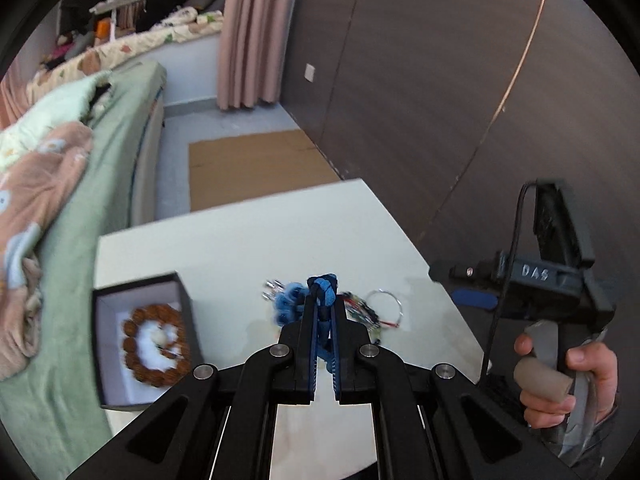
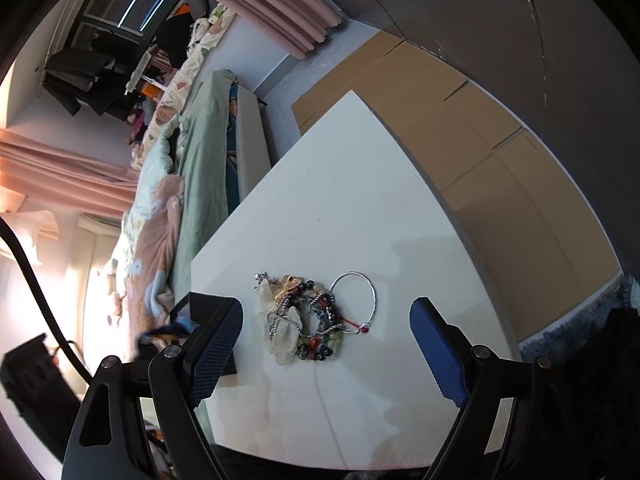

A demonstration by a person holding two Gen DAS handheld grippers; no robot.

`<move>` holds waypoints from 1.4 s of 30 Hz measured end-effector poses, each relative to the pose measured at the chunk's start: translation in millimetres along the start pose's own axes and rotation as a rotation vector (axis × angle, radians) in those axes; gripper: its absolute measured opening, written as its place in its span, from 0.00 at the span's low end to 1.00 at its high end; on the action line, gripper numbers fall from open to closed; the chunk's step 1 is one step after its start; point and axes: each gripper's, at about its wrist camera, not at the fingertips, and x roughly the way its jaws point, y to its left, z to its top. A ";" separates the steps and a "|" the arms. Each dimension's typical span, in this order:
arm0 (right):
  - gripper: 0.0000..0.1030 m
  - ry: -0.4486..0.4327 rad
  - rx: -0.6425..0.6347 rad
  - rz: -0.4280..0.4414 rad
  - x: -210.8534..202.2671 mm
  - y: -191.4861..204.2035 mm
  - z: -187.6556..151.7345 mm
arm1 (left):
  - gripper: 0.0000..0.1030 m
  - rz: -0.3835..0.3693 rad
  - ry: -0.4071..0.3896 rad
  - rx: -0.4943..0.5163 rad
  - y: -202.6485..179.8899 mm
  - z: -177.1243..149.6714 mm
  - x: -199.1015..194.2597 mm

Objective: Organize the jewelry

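The left gripper (image 1: pixel 322 300) has its fingers pinched on a blue braided bracelet (image 1: pixel 322 294), held above the white worktop (image 1: pixel 248 240) near the black box (image 1: pixel 140 336) holding a brown bead bracelet (image 1: pixel 156 346). The right gripper (image 2: pixel 326 344) has its fingers spread wide, holding nothing, over the jewelry pile (image 2: pixel 308 320) and silver bangle (image 2: pixel 374 300)

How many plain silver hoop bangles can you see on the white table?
1. The silver bangle lies flat on the white table, touching the right edge of the jewelry pile. More could be hidden inside that tangle.
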 end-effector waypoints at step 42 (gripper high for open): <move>0.02 0.001 -0.178 -0.107 10.1 24.2 -11.6 | 0.05 0.126 -0.041 -0.204 112.9 -10.4 -28.3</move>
